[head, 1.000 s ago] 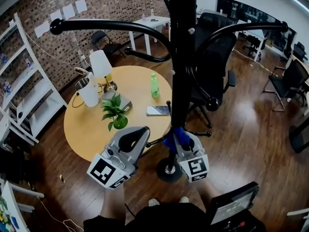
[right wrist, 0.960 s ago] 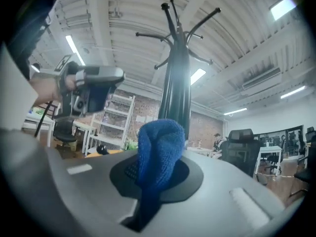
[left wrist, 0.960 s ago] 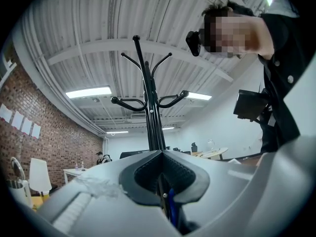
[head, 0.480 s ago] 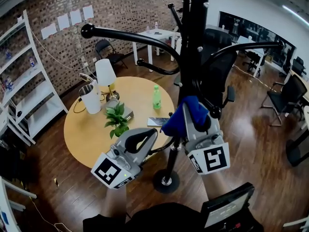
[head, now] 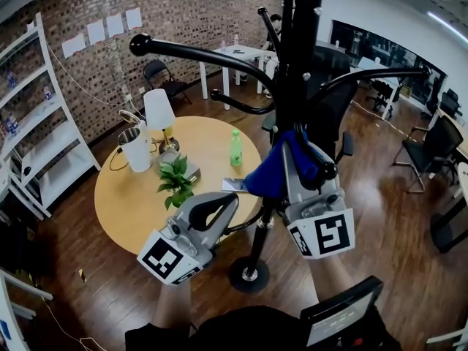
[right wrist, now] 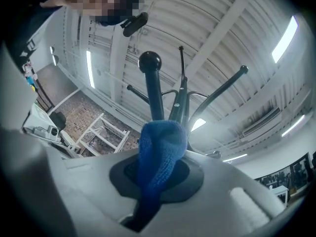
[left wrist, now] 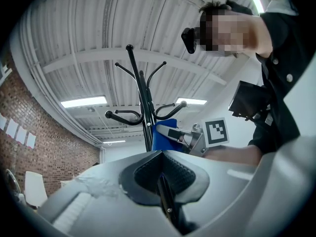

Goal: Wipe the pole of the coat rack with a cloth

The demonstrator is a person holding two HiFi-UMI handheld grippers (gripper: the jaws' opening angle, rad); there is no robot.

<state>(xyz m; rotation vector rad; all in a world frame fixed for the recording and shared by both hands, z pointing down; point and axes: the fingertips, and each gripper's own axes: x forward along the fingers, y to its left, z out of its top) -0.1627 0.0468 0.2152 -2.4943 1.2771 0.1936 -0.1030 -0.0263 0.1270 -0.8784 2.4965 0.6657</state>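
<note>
My right hand-held gripper (head: 291, 153) is clenched on the blue cloth (head: 267, 175). The cloth sticks out of the jaws in a soft lump. It is up against the black pole (head: 295, 72) of the coat rack, below the curved hooks (head: 197, 53). I think the cloth touches the pole, but the head view is too crowded there for me to be sure.

My left hand-held gripper (head: 221, 205) is lower down, to the left of the pole. Its jaws are pressed together and hold nothing. It is near the pole but not on it.

The round base (head: 248, 275) of the rack stands on the wood floor (head: 395, 196). Behind my left hand-held gripper is a round yellow desk (head: 124, 196). On it are a green bottle (head: 235, 148), a small plant (head: 175, 172), a white lamp (head: 155, 107) and a flat phone (head: 234, 185). A black office chair (head: 330, 108) stands behind the pole.
</note>
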